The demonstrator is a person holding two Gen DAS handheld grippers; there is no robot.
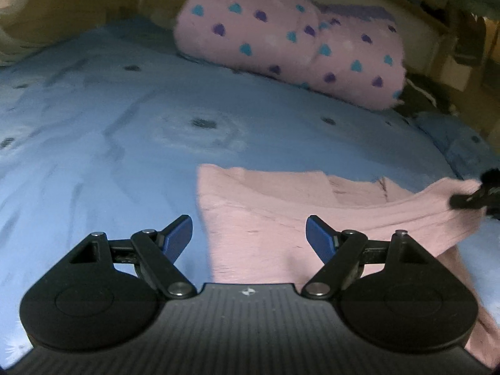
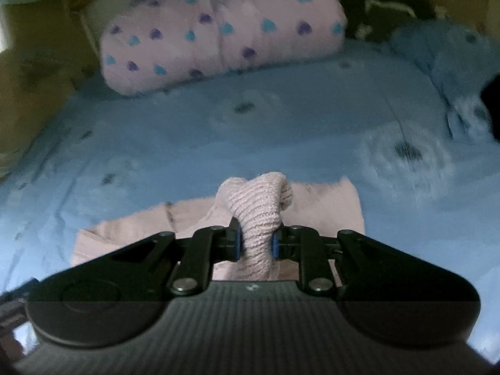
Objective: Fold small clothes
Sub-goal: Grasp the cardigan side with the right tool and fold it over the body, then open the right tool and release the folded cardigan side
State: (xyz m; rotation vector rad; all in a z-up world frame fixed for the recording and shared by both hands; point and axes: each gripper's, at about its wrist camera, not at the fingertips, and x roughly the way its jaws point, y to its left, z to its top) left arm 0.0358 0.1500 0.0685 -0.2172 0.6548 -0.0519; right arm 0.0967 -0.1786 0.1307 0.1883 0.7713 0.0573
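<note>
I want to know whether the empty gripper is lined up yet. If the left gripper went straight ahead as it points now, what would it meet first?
Probably the pink garment: the open left gripper points over its near edge, and the blue bedsheet lies beyond. Depth is unclear.

Dim indoor light, soft motion blur (fisheye-bent edges), no glare

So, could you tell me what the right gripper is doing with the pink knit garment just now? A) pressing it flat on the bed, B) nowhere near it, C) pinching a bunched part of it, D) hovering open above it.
C: the right gripper is shut on a bunched fold of the pink knit garment, lifted off the blue bedsheet.
</note>
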